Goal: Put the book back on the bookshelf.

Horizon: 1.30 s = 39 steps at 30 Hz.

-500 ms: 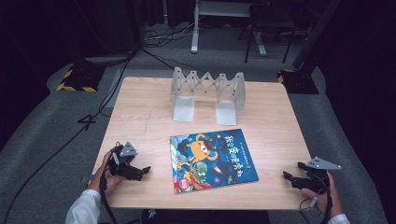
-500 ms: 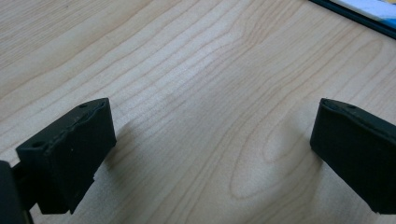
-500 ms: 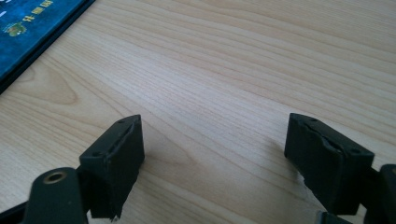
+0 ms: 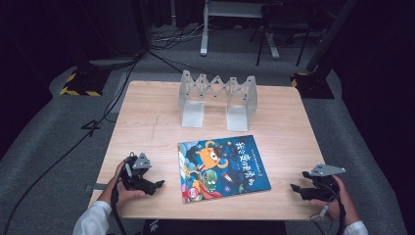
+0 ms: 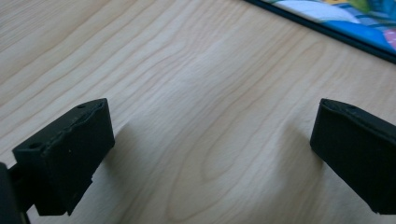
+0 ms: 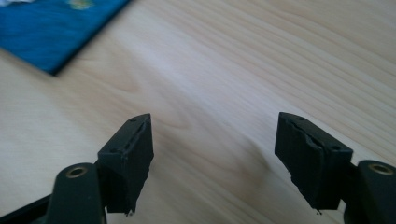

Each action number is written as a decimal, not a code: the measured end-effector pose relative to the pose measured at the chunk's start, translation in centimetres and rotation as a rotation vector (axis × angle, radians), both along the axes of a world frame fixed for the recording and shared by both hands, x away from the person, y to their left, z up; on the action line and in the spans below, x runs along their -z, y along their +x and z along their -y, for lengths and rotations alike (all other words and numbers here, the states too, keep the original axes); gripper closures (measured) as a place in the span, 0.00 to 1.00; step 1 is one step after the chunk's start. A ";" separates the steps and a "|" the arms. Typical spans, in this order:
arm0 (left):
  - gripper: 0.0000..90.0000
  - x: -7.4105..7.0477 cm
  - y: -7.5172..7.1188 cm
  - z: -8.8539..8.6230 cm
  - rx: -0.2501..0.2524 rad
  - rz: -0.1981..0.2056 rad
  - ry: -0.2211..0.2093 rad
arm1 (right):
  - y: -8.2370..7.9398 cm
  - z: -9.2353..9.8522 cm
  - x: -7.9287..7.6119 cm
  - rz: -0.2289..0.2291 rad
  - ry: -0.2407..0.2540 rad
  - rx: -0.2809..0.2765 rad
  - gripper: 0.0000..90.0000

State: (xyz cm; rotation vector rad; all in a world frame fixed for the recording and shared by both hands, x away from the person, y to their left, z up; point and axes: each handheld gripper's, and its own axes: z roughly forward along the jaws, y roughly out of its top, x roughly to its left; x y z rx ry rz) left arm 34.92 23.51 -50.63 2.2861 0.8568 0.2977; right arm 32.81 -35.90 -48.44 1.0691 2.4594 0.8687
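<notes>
So the desk is a light wood top, and the biggest thing on it is the grey accordion-style book stand, sitting upright near the far edge, roughly centred. In front of it, closer to my near edge and a bit right of centre, the picture book lies flat, cover up, turned slightly askew to the desk edges. It's blue with cartoon characters; the title print is too small for me to read.

My left gripper rests near the near-left corner, pointing at the book's left edge but apart from it, jaws spread wide over bare wood. My right gripper sits at the near-right corner, also aimed at the book, near it but not touching, jaws spread with nothing between them.
</notes>
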 end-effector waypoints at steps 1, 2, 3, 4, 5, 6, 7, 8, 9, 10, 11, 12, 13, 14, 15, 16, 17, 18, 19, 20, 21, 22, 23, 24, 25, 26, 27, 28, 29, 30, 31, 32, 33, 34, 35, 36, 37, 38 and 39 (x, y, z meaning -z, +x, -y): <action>0.00 0.0 -0.1 0.6 0.028 0.004 0.004 | 0.0 -0.7 -0.2 -0.014 -0.007 -0.030 0.31; 0.00 0.0 -0.1 0.6 0.028 0.004 0.004 | 0.0 -0.7 -0.2 -0.014 -0.007 -0.030 0.31; 0.00 0.0 -0.1 0.8 0.032 0.003 0.001 | 0.1 -1.7 -0.4 -0.021 -0.031 -0.056 0.34; 0.00 0.0 -0.1 1.0 0.037 0.003 0.002 | 0.1 -2.5 -0.4 -0.038 -0.045 -0.089 0.35; 0.00 0.0 0.0 1.4 0.039 0.004 0.004 | 0.2 -3.9 -0.3 -0.084 -0.067 -0.119 0.37; 0.00 0.0 0.0 1.4 0.039 0.004 0.004 | 0.2 -3.9 -0.3 -0.084 -0.067 -0.119 0.37; 0.00 0.0 0.0 1.8 0.043 0.003 0.001 | 0.3 -4.4 -0.3 -0.098 -0.074 -0.131 0.38; 0.00 0.0 0.0 2.0 0.053 0.004 0.003 | 0.2 -5.1 -0.3 -0.109 -0.073 -0.152 0.41; 0.00 0.0 0.0 2.4 0.059 0.000 0.000 | 0.2 -5.4 -0.4 -0.114 -0.078 -0.157 0.42; 0.00 0.0 0.0 2.7 0.062 0.002 0.001 | 0.2 -5.9 -0.5 -0.122 -0.084 -0.158 0.44; 0.00 0.0 0.0 3.2 0.066 0.002 -0.001 | 0.2 -6.4 -0.5 -0.132 -0.084 -0.177 0.48; 0.00 0.0 0.1 3.4 0.067 0.003 0.000 | 0.2 -6.7 -0.6 -0.133 -0.089 -0.184 0.50; 0.00 0.0 0.1 3.4 0.067 0.003 0.000 | 0.2 -6.7 -0.6 -0.133 -0.089 -0.184 0.50; 0.00 0.0 0.1 3.6 0.070 0.002 -0.002 | 0.3 -6.9 -0.7 -0.138 -0.090 -0.181 0.52; 0.00 0.0 0.0 3.7 0.072 0.004 0.002 | 0.6 -7.3 -0.7 -0.150 -0.094 -0.173 0.52; 0.00 0.0 0.0 3.7 0.073 0.004 0.001 | 0.6 -7.3 -0.7 -0.150 -0.094 -0.173 0.52; 0.00 0.0 0.0 3.7 0.072 0.004 0.001 | 0.6 -7.4 -0.8 -0.153 -0.098 -0.184 0.52; 0.00 0.0 0.0 3.8 0.072 0.005 0.001 | 0.6 -7.7 -0.8 -0.160 -0.106 -0.200 0.52; 0.00 0.0 0.0 3.8 0.072 0.006 0.001 | 0.7 -7.9 -0.8 -0.159 -0.109 -0.206 0.53; 0.00 0.0 0.0 3.8 0.073 0.008 0.002 | 0.7 -8.0 -0.8 -0.158 -0.101 -0.203 0.53; 0.00 0.0 -0.1 3.9 0.081 0.006 0.003 | 0.7 -8.1 -0.8 -0.157 -0.098 -0.203 0.53; 0.00 0.0 -0.2 4.1 0.096 0.007 0.002 | 0.7 -8.1 -0.7 -0.156 -0.089 -0.212 0.53; 0.00 0.0 -0.5 4.3 0.111 0.007 0.002 | 0.5 -7.8 -0.8 -0.183 -0.068 -0.233 0.55; 0.00 0.0 -0.5 4.5 0.112 0.007 0.003 | 0.3 -7.7 -0.9 -0.193 -0.081 -0.247 0.57; 0.00 0.0 -0.7 4.8 0.125 0.005 0.000 | 0.1 -7.6 -1.1 -0.203 -0.112 -0.251 0.58; 0.00 0.0 -0.7 4.9 0.140 0.006 0.002 | 0.0 -7.6 -1.3 -0.218 -0.146 -0.247 0.61; 0.00 0.0 -0.7 4.9 0.140 0.006 0.002 | 0.0 -7.6 -1.3 -0.218 -0.146 -0.247 0.61; 0.00 0.0 -0.8 5.3 0.158 0.008 0.004 | 0.0 -7.6 -1.4 -0.227 -0.164 -0.249 0.64; 0.00 0.0 -1.0 5.6 0.169 0.007 0.000 | 0.2 -7.8 -1.6 -0.245 -0.206 -0.236 0.68; 0.01 0.0 -1.1 5.8 0.183 0.004 -0.003 | 0.4 -8.0 -1.7 -0.257 -0.219 -0.236 0.68; 0.01 0.0 -1.1 6.0 0.197 0.005 -0.006 | 0.5 -8.2 -1.8 -0.269 -0.233 -0.238 0.69; 0.01 0.0 -1.1 6.1 0.212 0.007 -0.002 | 0.7 -8.5 -1.9 -0.279 -0.254 -0.245 0.73; 0.02 0.0 -1.2 6.2 0.222 0.008 -0.008 | 0.9 -8.7 -2.0 -0.286 -0.271 -0.251 0.74; 0.03 -0.1 -1.2 6.2 0.231 0.010 -0.009 | 1.0 -8.9 -2.0 -0.293 -0.281 -0.254 0.74; 0.05 0.0 -1.3 6.1 0.231 0.012 -0.017 | 1.2 -9.1 -2.0 -0.298 -0.284 -0.264 0.75; 0.07 -0.1 -1.4 6.1 0.241 0.018 -0.023 | 1.4 -9.2 -2.0 -0.303 -0.284 -0.268 0.75; 0.10 -0.1 -1.4 6.0 0.253 0.019 -0.027 | 1.6 -9.3 -2.0 -0.307 -0.283 -0.266 0.76; 0.12 -0.1 -1.5 6.0 0.255 0.021 -0.029 | 1.8 -9.4 -2.0 -0.305 -0.278 -0.265 0.77; 0.14 -0.1 -1.5 6.0 0.257 0.021 -0.031 | 2.0 -9.4 -2.0 -0.305 -0.273 -0.265 0.77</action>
